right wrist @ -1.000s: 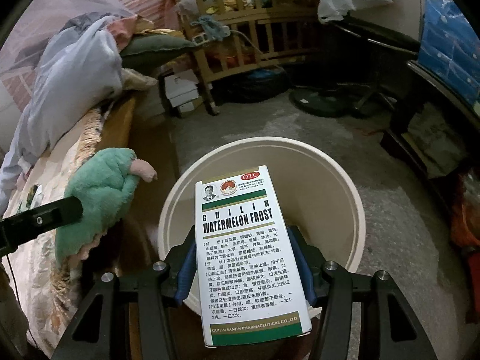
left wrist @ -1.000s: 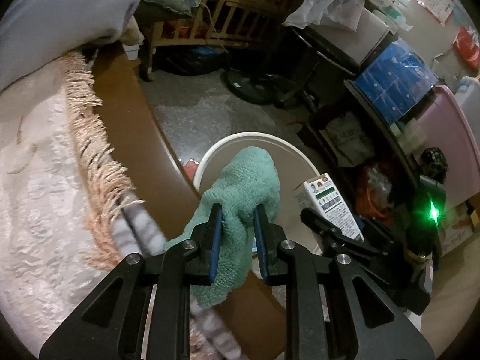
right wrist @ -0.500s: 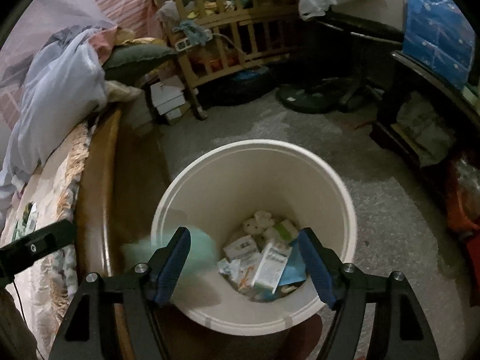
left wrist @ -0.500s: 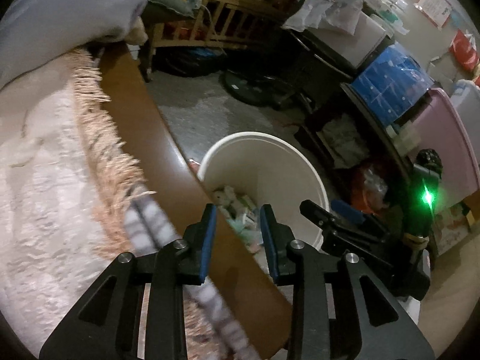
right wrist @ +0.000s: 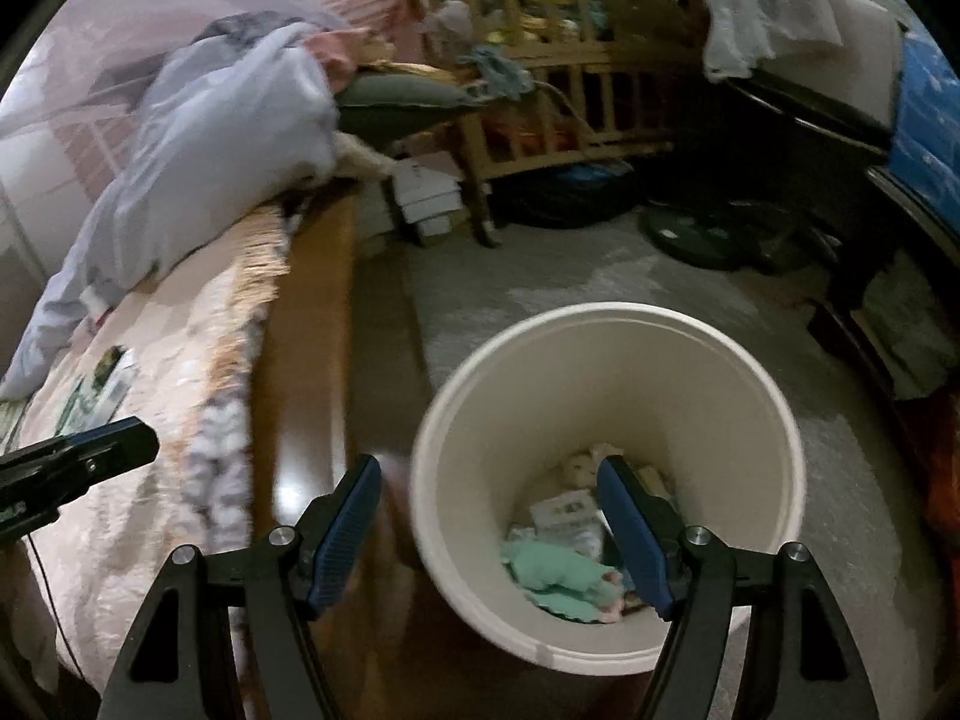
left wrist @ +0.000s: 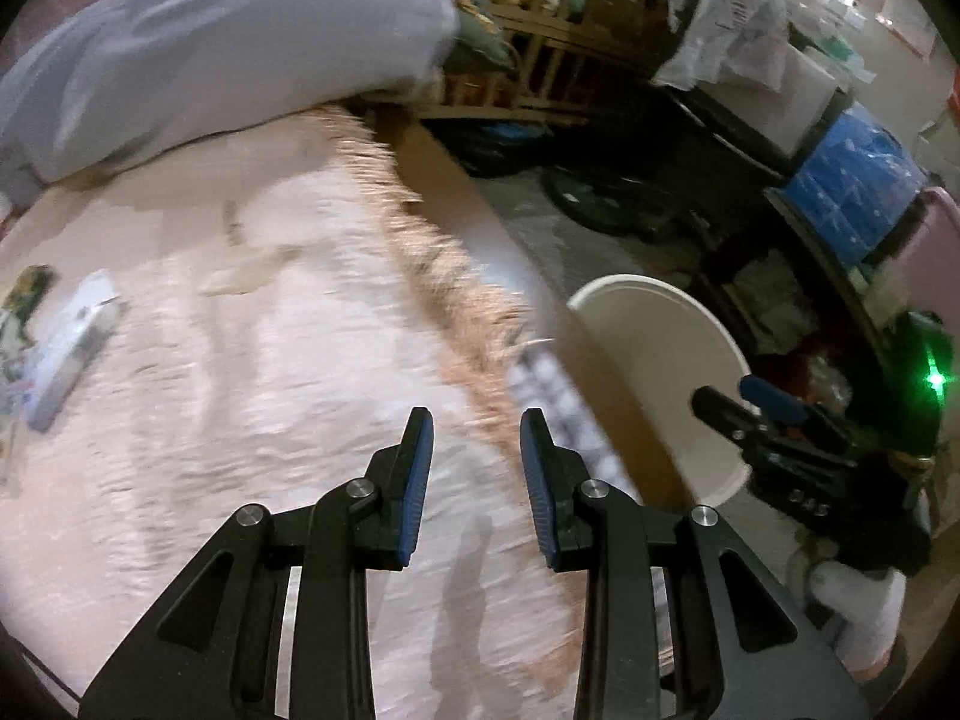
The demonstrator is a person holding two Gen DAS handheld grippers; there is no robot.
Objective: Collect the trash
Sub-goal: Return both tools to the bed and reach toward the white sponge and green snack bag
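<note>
**Both grippers empty, trash in the bucket**

On the left, flat packets [left wrist: 66, 336] lie on the pink bedspread [left wrist: 240, 420], long axes running toward the bed's foot. The left gripper [left wrist: 474, 450] hangs over the fringe, jaws slightly apart, nothing between them. The wooden bed rail [right wrist: 300, 396] separates bed from white bucket [right wrist: 606, 324]. The right gripper [right wrist: 489, 498], jaws wide and empty, straddles the bucket rim; a green cloth [right wrist: 558, 579] and small boxes [right wrist: 567, 510] lie inside.

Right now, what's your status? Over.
Left gripper open, empty, over the blanket. Right gripper open, empty, above the bin. Green cloth and boxes in bin. More litter on blanket. Nothing in the way.
</note>
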